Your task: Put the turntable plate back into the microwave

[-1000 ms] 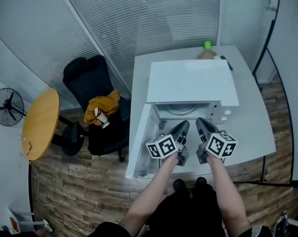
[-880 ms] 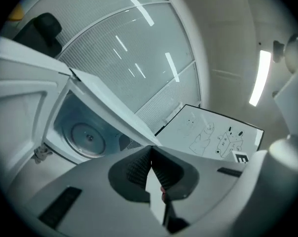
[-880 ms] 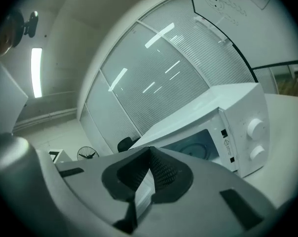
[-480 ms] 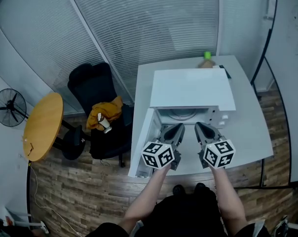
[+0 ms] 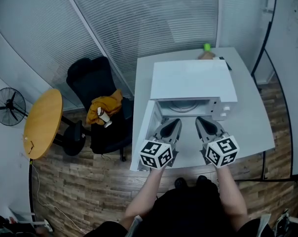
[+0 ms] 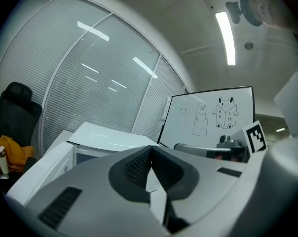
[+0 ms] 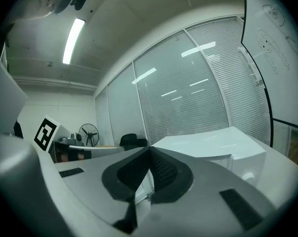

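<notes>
the turntable plate appears to lie inside the microwave, so the job looks done bar its open door. left claw and right claw hover outside, both pressed together, empty.

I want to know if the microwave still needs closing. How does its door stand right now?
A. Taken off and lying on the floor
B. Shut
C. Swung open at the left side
C: in the head view the door stands swung out at the left of the microwave, and the inside of the oven shows behind it.
</notes>
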### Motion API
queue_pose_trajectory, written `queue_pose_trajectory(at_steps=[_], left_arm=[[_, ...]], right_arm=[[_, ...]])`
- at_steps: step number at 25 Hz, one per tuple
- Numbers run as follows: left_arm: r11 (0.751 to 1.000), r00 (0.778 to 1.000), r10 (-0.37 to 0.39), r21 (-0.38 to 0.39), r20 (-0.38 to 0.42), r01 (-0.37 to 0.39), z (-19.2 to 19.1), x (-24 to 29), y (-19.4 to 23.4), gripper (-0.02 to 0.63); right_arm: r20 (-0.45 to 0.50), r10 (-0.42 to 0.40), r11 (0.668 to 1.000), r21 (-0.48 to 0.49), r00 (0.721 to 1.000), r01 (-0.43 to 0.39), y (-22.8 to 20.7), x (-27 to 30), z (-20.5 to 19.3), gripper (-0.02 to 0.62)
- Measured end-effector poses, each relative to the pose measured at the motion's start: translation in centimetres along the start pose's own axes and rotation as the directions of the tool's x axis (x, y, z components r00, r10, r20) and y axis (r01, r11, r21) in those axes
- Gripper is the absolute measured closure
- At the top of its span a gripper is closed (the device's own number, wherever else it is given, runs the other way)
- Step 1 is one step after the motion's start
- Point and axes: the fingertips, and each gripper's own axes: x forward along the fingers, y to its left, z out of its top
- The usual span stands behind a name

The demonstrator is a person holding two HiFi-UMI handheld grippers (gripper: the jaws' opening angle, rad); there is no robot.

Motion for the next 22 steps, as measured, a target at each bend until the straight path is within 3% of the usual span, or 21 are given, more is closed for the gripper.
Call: queue_pose_trajectory(at_steps=[22], left_arm=[[1.000, 1.000, 0.013, -0.014, -0.022, -0.013, -1.3, 0.4, -0.5, 0.607]], right_arm=[[0.014, -0.047, 0.998, -0.035, 0.999, 0.047, -0.7, -1.1, -0.2, 0.586]])
